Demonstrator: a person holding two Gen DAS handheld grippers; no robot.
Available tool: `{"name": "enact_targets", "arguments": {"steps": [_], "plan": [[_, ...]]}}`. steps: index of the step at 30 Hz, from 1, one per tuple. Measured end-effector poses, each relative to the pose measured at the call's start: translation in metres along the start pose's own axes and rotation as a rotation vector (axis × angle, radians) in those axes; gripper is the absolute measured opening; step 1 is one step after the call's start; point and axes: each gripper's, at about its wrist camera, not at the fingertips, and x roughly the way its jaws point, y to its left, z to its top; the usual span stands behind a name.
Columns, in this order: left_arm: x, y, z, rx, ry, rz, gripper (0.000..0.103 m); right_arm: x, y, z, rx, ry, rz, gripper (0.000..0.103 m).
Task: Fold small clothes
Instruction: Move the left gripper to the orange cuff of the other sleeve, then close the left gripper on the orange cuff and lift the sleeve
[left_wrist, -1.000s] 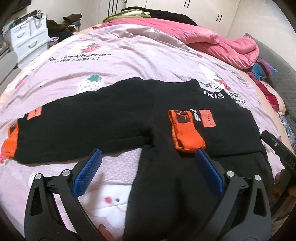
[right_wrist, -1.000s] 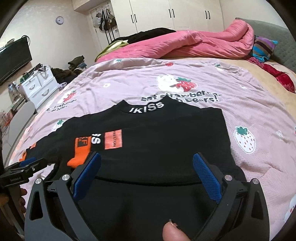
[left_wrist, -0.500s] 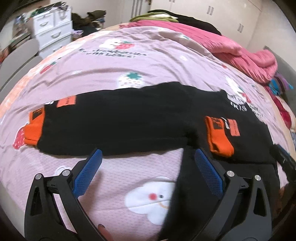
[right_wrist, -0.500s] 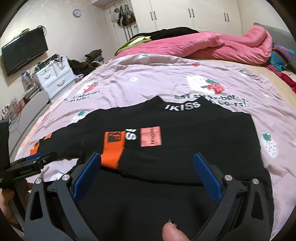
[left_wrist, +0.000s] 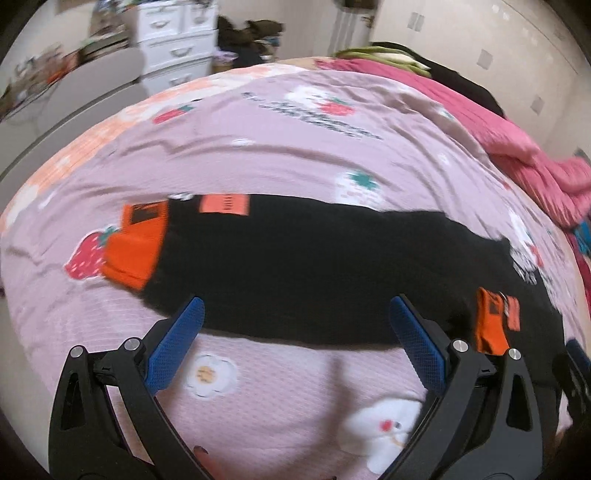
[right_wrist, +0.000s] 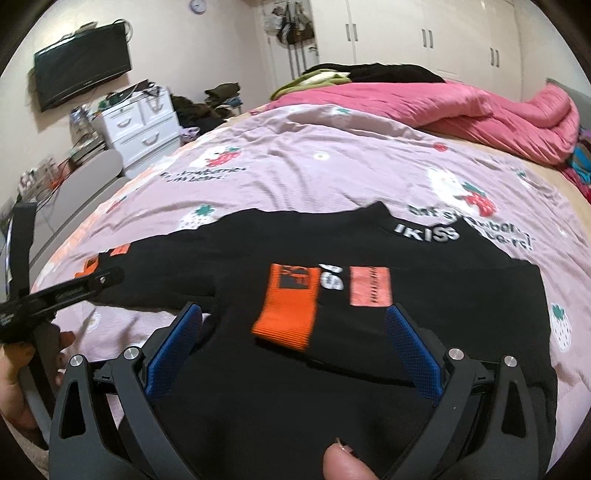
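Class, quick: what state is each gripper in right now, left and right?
Left gripper: open, holding nothing, above the black sweater's outstretched sleeve.
Right gripper: open, holding nothing, over the sweater's body.

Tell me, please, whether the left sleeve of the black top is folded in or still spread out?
Spread out. The left sleeve lies straight across the bedsheet, its orange cuff far from the body; the other cuff lies folded onto the chest.

The small long-sleeved sweatshirt (right_wrist: 369, 332) is black, with bright orange ribbed cuffs (right_wrist: 288, 306), a salmon-orange rectangular patch (right_wrist: 370, 286) on the chest and white lettering across its collar (right_wrist: 426, 232). Beneath the sweatshirt, the lilac cotton bedspread (left_wrist: 295, 147) is printed with red strawberries, white bears, daisies and dark lettering. Beyond the sweatshirt lies a plain hot-pink quilt (right_wrist: 443, 103). Both grippers' finger pads (left_wrist: 177, 343) are blue on black frames.
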Motion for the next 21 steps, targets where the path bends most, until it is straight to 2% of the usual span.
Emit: {"name": "enact_targets", "arguments": {"steps": [6, 13, 21], "plan": [[-0.003, 0.017, 0.008, -0.043, -0.034, 0.058, 0.094, 0.008, 0.024, 0.007, -0.030, 0.007, 0.041, 0.099], [-0.002, 0.040, 0.015, -0.106, -0.030, 0.085, 0.094, 0.020, 0.051, 0.013, -0.051, 0.039, 0.102, 0.099], [0.013, 0.065, 0.017, -0.194, 0.022, 0.101, 0.094, 0.035, 0.076, 0.010, -0.109, 0.082, 0.110, 0.099]]}}
